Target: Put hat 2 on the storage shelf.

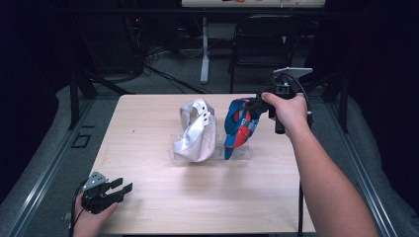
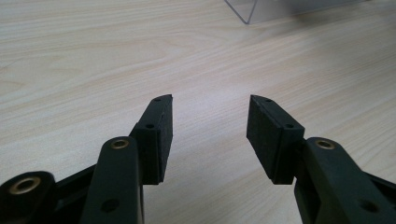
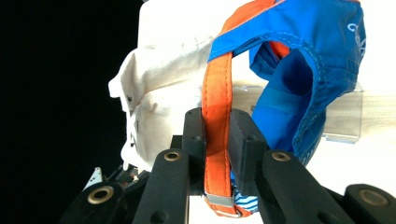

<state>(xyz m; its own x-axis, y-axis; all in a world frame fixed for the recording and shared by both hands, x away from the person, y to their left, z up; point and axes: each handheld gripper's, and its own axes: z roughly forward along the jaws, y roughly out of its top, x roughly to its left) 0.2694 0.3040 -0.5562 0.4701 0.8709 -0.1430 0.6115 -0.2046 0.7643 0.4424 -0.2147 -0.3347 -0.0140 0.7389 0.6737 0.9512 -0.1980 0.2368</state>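
A blue and orange cap [image 1: 239, 126] stands on edge on a clear plastic stand [image 1: 243, 153] at the table's middle right. My right gripper [image 1: 258, 104] is shut on its orange back strap [image 3: 217, 116], which runs up between the jaws. A cream white cap [image 1: 196, 131] stands just left of it on the same stand and shows again as pale cloth [image 3: 154, 93] behind the strap. My left gripper [image 1: 121, 191] rests at the near left corner, open, with bare wood between its jaws [image 2: 210, 135].
The light wooden table [image 1: 148, 197] has open room in front of the caps and at the left. A dark chair [image 1: 267, 34] and a white table leg [image 1: 204, 49] stand beyond the far edge. A corner of the clear stand [image 2: 252, 11] lies ahead of the left gripper.
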